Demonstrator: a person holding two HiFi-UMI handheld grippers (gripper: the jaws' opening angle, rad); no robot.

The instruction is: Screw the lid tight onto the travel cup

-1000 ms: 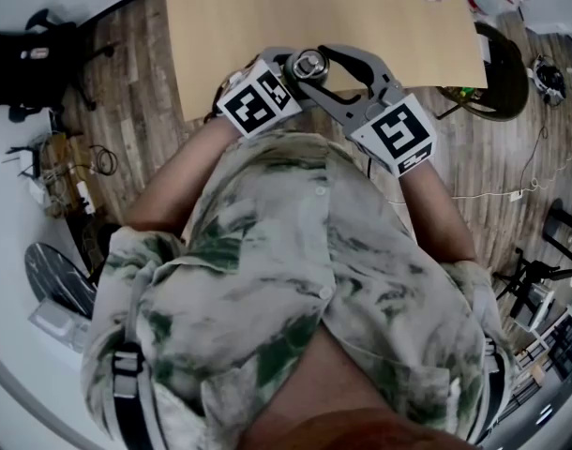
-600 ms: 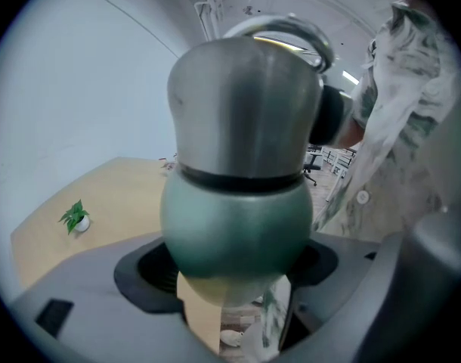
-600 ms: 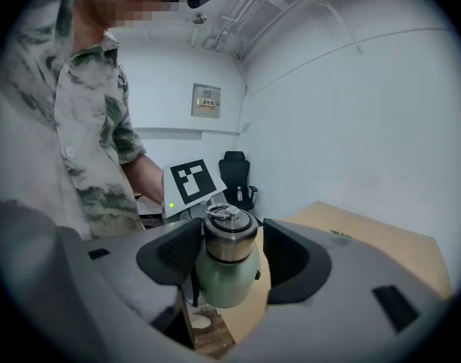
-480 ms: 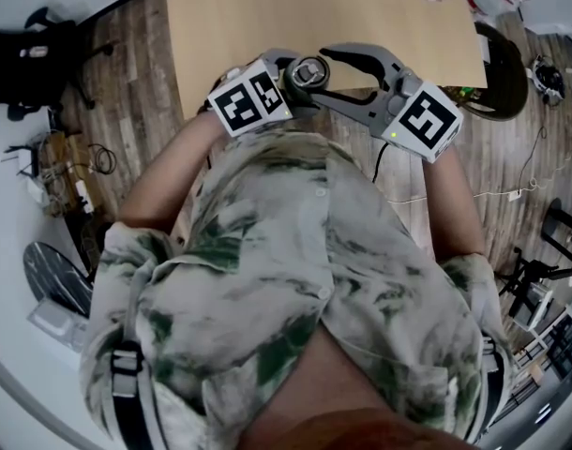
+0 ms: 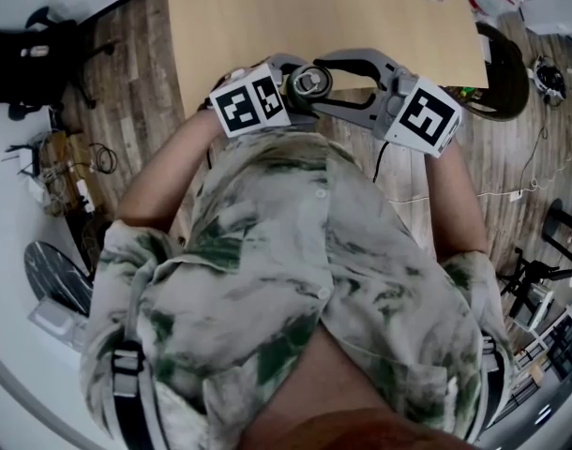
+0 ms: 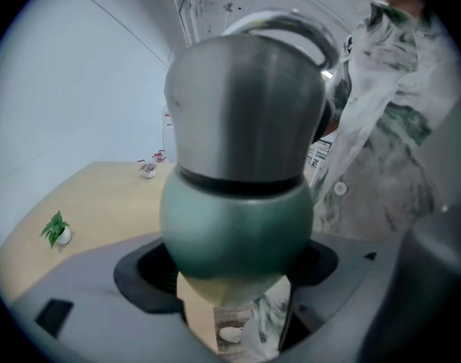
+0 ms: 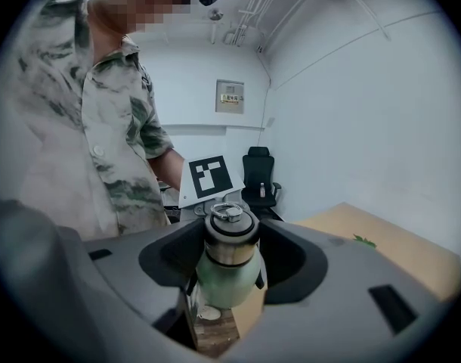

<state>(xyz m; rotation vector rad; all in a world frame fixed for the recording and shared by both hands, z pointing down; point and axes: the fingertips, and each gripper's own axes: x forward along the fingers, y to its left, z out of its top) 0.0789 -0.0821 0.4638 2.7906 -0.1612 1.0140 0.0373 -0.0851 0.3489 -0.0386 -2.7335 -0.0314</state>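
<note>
Mottled green-and-white buttoned shirt [image 5: 295, 270], black buckled strap [image 5: 127, 397].

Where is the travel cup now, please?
Head view, upper centre: the travel cup is at the table's near edge, in the left hand-held gripper, the right hand-held gripper's jaws closing on it.

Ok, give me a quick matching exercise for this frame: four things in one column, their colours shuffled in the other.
Things:
1. cup body
2. lid
3. table
4. office chair

Colours:
A. black
B. light wood
C. green
D. silver metal

Pairs: 1-C, 2-D, 3-B, 4-A
</note>
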